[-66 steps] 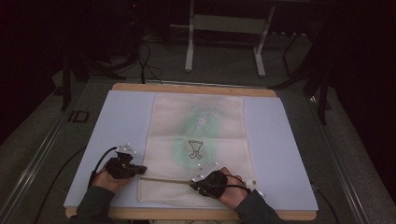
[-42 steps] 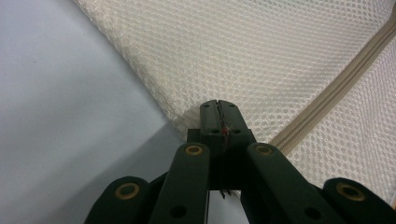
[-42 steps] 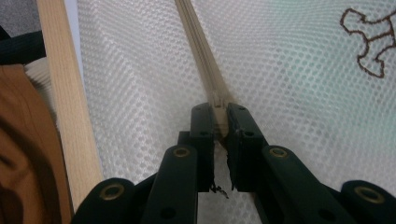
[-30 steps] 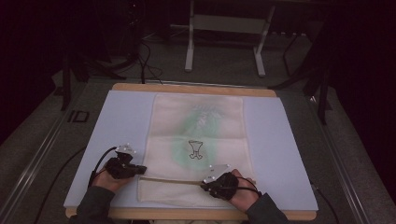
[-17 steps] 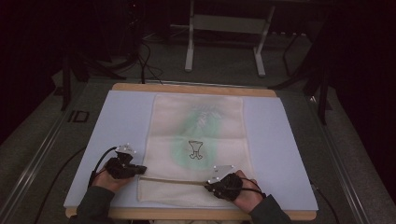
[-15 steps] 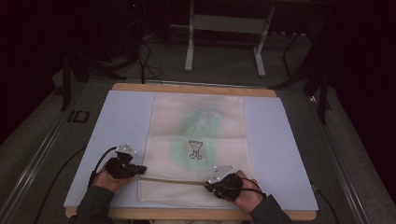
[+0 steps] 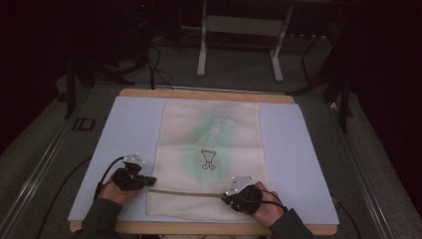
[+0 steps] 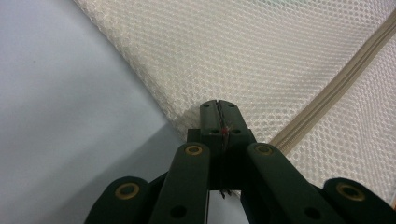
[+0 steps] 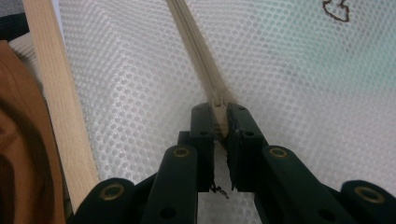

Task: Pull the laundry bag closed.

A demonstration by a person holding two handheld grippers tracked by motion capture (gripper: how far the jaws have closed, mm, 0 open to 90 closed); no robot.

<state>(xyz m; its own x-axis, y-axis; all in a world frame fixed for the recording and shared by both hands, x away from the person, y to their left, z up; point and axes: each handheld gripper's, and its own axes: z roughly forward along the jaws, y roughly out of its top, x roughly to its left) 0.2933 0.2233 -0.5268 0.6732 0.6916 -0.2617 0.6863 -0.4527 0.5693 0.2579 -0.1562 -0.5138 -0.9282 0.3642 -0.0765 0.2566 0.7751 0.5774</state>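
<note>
Two grippers work on one mesh bag [image 7: 211, 149] that lies flat in the middle of the desk [image 7: 124, 129], on its pale blue surface. A beige zipper [image 7: 186, 192] runs across the near part of the bag. The left gripper [image 7: 147, 181] is at the left end of the zipper; in the left gripper view its jaws are pressed together on the corner of the mesh [image 8: 219, 126]. The right gripper [image 7: 230, 195] is further along the zipper, and in the right gripper view its jaws are clamped on the zipper slider [image 9: 218, 112]. A green shape with a dark drawn figure [image 7: 209, 159] shows through the mesh.
</note>
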